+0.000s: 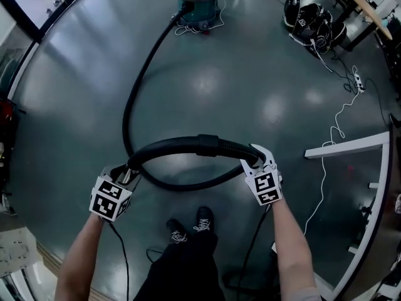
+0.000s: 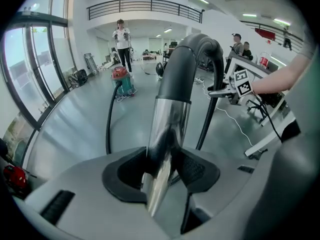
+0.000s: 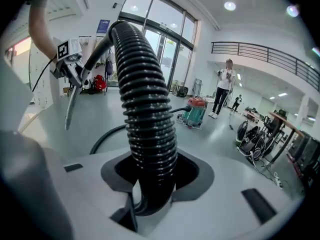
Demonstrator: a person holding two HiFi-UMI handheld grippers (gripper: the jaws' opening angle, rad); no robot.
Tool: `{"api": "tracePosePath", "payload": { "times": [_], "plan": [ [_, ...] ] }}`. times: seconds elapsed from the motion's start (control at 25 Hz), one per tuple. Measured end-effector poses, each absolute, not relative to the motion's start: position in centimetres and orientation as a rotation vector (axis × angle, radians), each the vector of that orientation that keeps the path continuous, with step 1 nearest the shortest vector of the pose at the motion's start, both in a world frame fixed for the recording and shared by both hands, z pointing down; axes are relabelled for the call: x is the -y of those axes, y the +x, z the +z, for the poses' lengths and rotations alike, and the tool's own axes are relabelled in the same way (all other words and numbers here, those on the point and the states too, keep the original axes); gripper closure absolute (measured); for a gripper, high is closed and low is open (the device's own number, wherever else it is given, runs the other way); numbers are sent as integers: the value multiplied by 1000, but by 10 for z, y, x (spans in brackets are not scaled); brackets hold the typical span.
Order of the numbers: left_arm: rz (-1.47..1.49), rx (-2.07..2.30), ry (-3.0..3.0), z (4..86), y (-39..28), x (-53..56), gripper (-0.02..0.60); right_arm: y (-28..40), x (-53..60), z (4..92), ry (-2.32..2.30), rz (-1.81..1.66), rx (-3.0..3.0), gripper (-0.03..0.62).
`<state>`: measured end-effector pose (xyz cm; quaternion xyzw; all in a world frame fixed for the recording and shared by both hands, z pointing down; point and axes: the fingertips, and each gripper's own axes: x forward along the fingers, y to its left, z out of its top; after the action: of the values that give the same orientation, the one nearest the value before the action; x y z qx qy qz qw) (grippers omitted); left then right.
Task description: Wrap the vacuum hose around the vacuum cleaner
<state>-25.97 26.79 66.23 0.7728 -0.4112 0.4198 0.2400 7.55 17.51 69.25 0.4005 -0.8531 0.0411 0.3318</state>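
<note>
The red and teal vacuum cleaner stands far off on the grey floor. Its black hose runs from it across the floor, then rises in an arch between my hands. My left gripper is shut on the shiny metal wand tube at the hose's end, seen close in the left gripper view. My right gripper is shut on the ribbed black hose, which fills the gap between its jaws. A loop of hose lies on the floor below the arch.
Black helmets and bags lie at the far right. A white table frame and a white cable are on the right. A person stands behind the vacuum cleaner. My shoes are just below the hose loop.
</note>
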Motion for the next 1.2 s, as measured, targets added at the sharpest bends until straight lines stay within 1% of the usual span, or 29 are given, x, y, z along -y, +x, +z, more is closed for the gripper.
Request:
{"api": "tracePosePath", "payload": {
  "times": [0.2, 0.32, 0.44, 0.64, 0.96, 1.08, 1.2],
  "plan": [
    [1106, 1131, 2090, 698, -250, -256, 394, 76, -145, 702, 1017, 64, 2267, 441],
    [1036, 1122, 2070, 710, -242, -257, 394, 71, -140, 692, 997, 84, 2292, 441],
    [965, 1114, 2040, 710, -224, -233, 396, 77, -107, 669, 975, 120, 2294, 441],
    [845, 1114, 2009, 690, -208, -223, 396, 69, -74, 604, 941, 79, 2300, 442],
    [779, 1212, 1992, 639, -209, -223, 400, 20, -50, 490, 842, -44, 2364, 442],
    [824, 1284, 2020, 614, -218, -225, 400, 4, -52, 462, 805, -74, 2374, 442],
    [930, 1312, 2065, 589, -225, -232, 399, -11, -57, 447, 763, -136, 2334, 442]
  ]
}}
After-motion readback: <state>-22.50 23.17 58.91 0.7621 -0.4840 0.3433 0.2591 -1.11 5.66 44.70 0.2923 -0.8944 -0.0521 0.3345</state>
